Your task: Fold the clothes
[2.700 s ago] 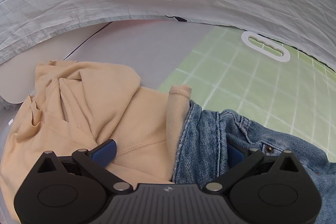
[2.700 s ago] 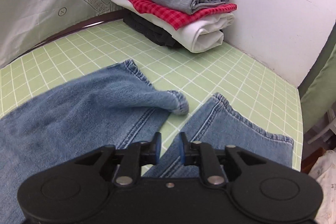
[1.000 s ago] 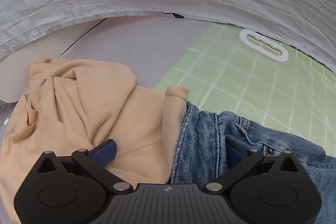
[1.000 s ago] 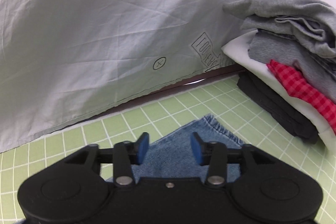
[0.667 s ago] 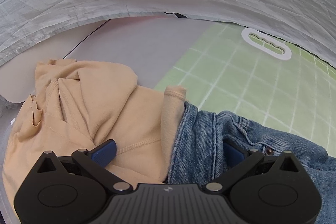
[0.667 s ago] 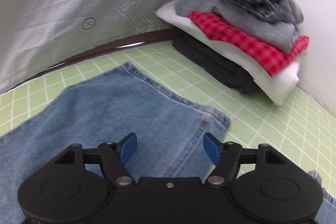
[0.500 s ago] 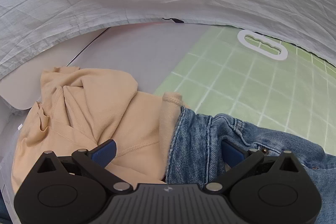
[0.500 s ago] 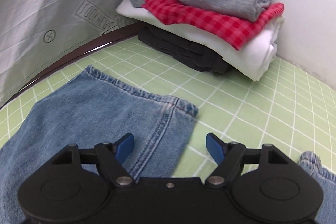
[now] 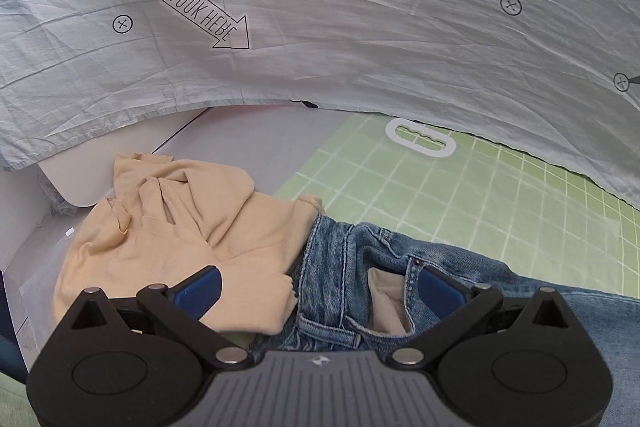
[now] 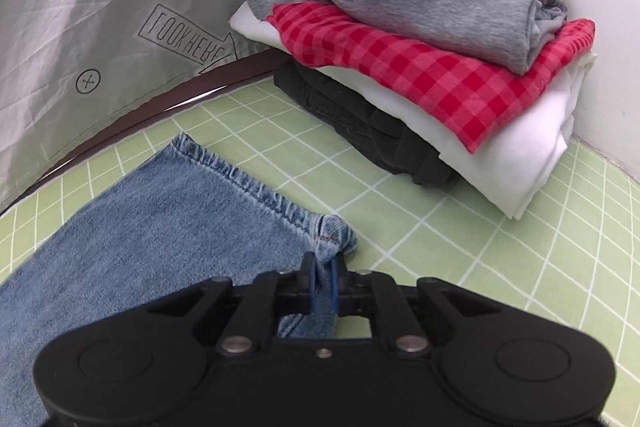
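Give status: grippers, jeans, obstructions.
Right gripper just closed, shut on jeans hem corner. Left gripper open over waistband. Tan hoodie touching waistband; folded stack beyond hem.

The jeans (image 9: 344, 267) run off the right edge in the left wrist view, and the gripper body hides their lower part. The beige sweatshirt (image 9: 168, 247) is partly covered too. The stack of clothes (image 10: 420, 39) is cut off at the top edge.

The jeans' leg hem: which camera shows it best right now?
The right wrist view: the hem runs across the frame, its corner pinched in the right claw. The left wrist view shows only the jeans' waistband.
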`<action>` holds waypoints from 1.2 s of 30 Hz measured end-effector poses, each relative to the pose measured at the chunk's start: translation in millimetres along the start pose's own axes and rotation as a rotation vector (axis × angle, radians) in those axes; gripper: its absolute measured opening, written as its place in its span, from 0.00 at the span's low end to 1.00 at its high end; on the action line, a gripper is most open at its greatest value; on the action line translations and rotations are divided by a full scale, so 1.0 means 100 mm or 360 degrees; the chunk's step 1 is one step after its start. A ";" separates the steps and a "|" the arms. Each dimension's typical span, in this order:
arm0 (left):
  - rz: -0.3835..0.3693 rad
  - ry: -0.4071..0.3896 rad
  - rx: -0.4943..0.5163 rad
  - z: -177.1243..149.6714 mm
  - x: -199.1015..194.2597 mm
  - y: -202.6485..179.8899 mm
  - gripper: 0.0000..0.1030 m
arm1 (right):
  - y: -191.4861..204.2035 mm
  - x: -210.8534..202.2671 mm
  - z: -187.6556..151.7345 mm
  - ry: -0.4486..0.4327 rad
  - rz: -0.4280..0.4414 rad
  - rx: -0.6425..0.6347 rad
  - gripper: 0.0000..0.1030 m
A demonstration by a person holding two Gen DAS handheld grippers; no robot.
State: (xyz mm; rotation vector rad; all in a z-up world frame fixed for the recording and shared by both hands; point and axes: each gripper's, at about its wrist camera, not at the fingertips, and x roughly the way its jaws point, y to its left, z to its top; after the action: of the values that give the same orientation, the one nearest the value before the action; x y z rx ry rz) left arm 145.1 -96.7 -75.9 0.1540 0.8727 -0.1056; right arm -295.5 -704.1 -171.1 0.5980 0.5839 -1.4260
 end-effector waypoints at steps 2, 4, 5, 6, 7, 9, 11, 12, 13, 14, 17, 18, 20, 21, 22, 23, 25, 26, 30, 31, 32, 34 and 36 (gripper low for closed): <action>-0.0011 0.0013 0.0002 -0.19 -0.15 -0.05 1.00 | -0.05 -0.01 0.04 0.0035 0.0032 -0.0035 0.15; -0.0023 0.0046 -0.0009 -0.43 -0.27 -0.08 1.00 | -0.07 -0.09 0.06 0.0039 0.0060 -0.0108 0.22; -0.0032 0.0067 -0.0016 -0.55 -0.33 -0.10 1.00 | -0.07 -0.16 0.05 0.0028 0.0081 -0.0154 0.28; -0.0045 0.0096 -0.0024 -0.68 -0.37 -0.10 1.00 | -0.08 -0.26 0.03 0.0014 0.0111 -0.0191 0.33; -0.0059 0.0127 -0.0029 -0.82 -0.42 -0.11 1.00 | -0.09 -0.35 0.01 0.0001 0.0142 -0.0229 0.47; -0.0088 0.0181 -0.0035 -1.07 -0.49 -0.12 1.00 | -0.19 -0.51 -0.04 0.0007 0.0234 -0.0268 0.56; -0.0119 0.0234 -0.0040 -1.30 -0.54 -0.15 1.00 | -0.35 -0.68 -0.16 0.0059 0.0329 -0.0278 0.74; -0.0136 0.0265 -0.0045 -1.42 -0.56 -0.16 1.00 | -0.41 -0.77 -0.23 0.0089 0.0360 -0.0285 0.82; -0.0150 0.0298 -0.0050 -1.54 -0.57 -0.19 1.00 | -0.49 -0.85 -0.31 0.0114 0.0388 -0.0292 0.92; -0.0159 0.0332 -0.0055 -1.64 -0.57 -0.21 1.00 | -0.57 -0.94 -0.40 0.0132 0.0415 -0.0295 0.93; -0.0176 0.0424 -0.0068 -1.86 -0.55 -0.29 1.00 | -0.80 -1.19 -0.67 0.0182 0.0502 -0.0278 1.00; -0.0189 0.0446 -0.0066 -1.91 -0.55 -0.32 1.00 | -0.89 -1.27 -0.76 0.0200 0.0519 -0.0249 1.00; -0.0219 0.0473 -0.0056 -2.01 -0.56 -0.38 1.00 | -1.04 -1.39 -0.89 0.0234 0.0538 -0.0175 1.00; -0.0229 0.0483 -0.0050 -2.05 -0.56 -0.42 1.00 | -1.11 -1.45 -0.96 0.0252 0.0547 -0.0138 1.00; -0.0226 0.0487 -0.0039 -2.08 -0.56 -0.46 1.00 | -1.18 -1.51 -1.02 0.0269 0.0557 -0.0101 1.00; -0.0213 0.0490 -0.0023 -2.11 -0.56 -0.49 1.00 | -1.24 -1.55 -1.06 0.0291 0.0569 -0.0057 1.00; -0.0180 0.0484 0.0028 -2.14 -0.58 -0.56 1.00 | -1.38 -1.59 -1.12 0.0344 0.0591 0.0046 1.00; -0.0169 0.0475 0.0062 -2.15 -0.59 -0.59 1.00 | -1.45 -1.61 -1.16 0.0371 0.0599 0.0096 1.00; -0.0174 0.0467 0.0072 -2.24 -0.65 -0.63 1.00 | -1.66 -1.74 -1.26 0.0393 0.0622 0.0189 1.00; -0.0175 0.0467 0.0060 -2.25 -0.66 -0.64 1.00 | -1.71 -1.77 -1.29 0.0397 0.0620 0.0209 1.00; -0.0172 0.0461 0.0065 -2.26 -0.68 -0.64 1.00 | -1.75 -1.79 -1.32 0.0393 0.0616 0.0227 1.00; -0.0169 0.0448 0.0072 -2.28 -0.69 -0.65 1.00 | -1.82 -1.84 -1.38 0.0373 0.0613 0.0249 1.00; -0.0169 0.0439 0.0069 -2.28 -0.70 -0.66 1.00 | -1.85 -1.89 -1.42 0.0370 0.0621 0.0241 1.00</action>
State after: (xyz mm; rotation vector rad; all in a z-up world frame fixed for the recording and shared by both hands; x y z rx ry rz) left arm -81.6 -118.7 -172.3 0.1648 1.1543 -0.2063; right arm -493.8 -479.9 -149.2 0.9521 0.5094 -1.0445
